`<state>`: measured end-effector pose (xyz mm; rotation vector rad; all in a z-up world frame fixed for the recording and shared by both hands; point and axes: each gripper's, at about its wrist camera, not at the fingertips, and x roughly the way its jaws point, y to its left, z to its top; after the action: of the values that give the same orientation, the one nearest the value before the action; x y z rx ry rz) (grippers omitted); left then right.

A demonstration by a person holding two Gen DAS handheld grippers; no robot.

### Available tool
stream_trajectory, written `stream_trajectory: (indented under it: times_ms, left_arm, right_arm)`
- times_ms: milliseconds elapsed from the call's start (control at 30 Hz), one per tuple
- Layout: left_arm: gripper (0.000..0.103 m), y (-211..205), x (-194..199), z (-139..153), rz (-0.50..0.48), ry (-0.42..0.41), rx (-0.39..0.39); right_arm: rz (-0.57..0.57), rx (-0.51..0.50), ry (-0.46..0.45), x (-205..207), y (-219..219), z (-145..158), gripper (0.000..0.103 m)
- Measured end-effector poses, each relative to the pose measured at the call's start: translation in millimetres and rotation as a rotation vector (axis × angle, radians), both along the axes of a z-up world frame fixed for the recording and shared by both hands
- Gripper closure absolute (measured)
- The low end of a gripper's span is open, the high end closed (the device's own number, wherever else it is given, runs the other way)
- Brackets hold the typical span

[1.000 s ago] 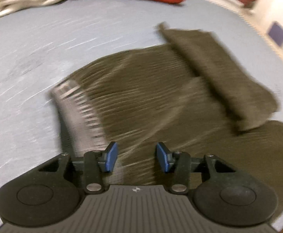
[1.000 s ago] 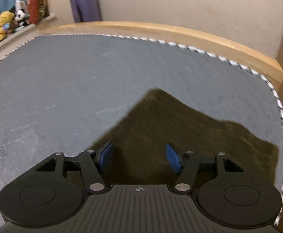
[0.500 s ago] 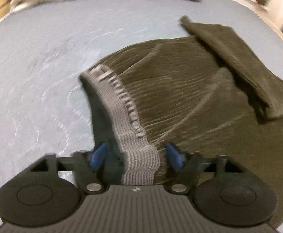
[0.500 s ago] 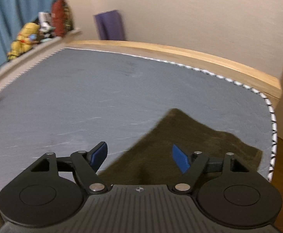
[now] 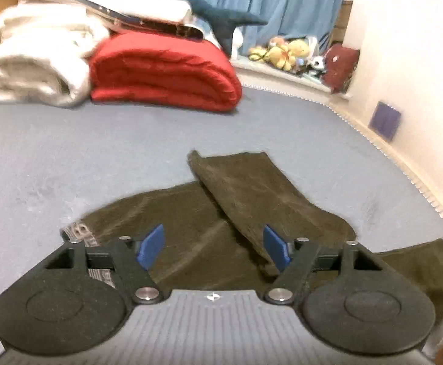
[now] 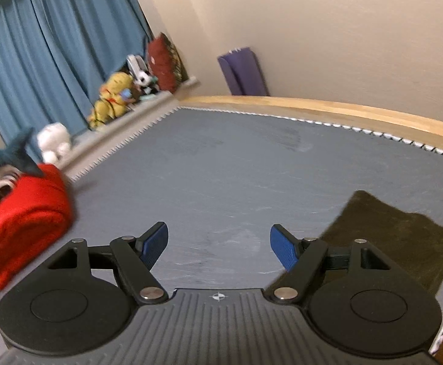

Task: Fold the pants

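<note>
Dark olive pants (image 5: 209,231) lie on the grey-blue bed (image 5: 69,158). One leg (image 5: 252,188) is folded over the body and points toward the back. The grey ribbed waistband (image 5: 78,234) shows at the left, partly behind my gripper. My left gripper (image 5: 214,248) is open and empty, raised above the pants. In the right wrist view a leg end (image 6: 397,237) lies near the bed's right edge. My right gripper (image 6: 220,248) is open and empty over bare bed, left of that leg end.
A folded red blanket (image 5: 163,70), a white blanket (image 5: 36,57) and a plush shark (image 5: 191,3) are stacked at the head of the bed. Soft toys (image 6: 115,100) sit on a ledge by blue curtains. A wooden frame (image 6: 343,112) borders the bed.
Both grippers rose and tilted up from the pants. The left one came off the waistband and now looks toward the blankets. The right one swung left, off the leg.
</note>
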<state>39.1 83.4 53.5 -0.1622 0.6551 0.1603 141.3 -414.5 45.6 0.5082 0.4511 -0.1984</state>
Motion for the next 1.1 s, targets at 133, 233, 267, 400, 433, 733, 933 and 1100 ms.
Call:
stream_trajectory:
  times_ms: [133,233,267,400,433,733,933,1100]
  left_arm:
    - [0.027,-10.1,20.9,5.0,-0.040,-0.004,-0.027]
    - [0.027,-13.7,31.4,14.0,-0.013,-0.023,-0.052]
    - [0.027,-16.5,35.5,17.5,-0.014,-0.032,-0.066]
    - [0.027,-31.4,46.4,22.5,-0.021,-0.050,-0.053]
    - [0.027,-34.4,47.9,23.0,-0.030,-0.052,-0.054]
    - [0.068,-31.1,67.9,4.3,-0.111,0.051,-0.093]
    - [0.089,5.3,81.7,11.6,-0.053,0.063,-0.257]
    - [0.089,26.3,85.9,7.2,-0.007,0.075,-0.279]
  right_arm:
    - [0.084,-0.074,-0.077,-7.7,31.2,13.9,0.028]
    - [0.173,-0.172,-0.149,-12.2,57.8,20.2,0.028]
    - [0.193,-0.187,-0.166,-12.8,64.7,21.6,0.028]
    - [0.265,-0.162,-0.189,-9.6,92.1,24.6,0.028]
    - [0.275,-0.150,-0.201,-10.1,98.3,24.4,0.028]
    - [0.382,-0.075,-0.191,-6.1,148.3,-10.2,0.027]
    - [0.440,-0.029,-0.042,35.8,164.3,-37.6,0.058]
    - [0.472,0.001,0.034,67.8,165.5,-58.9,0.062]
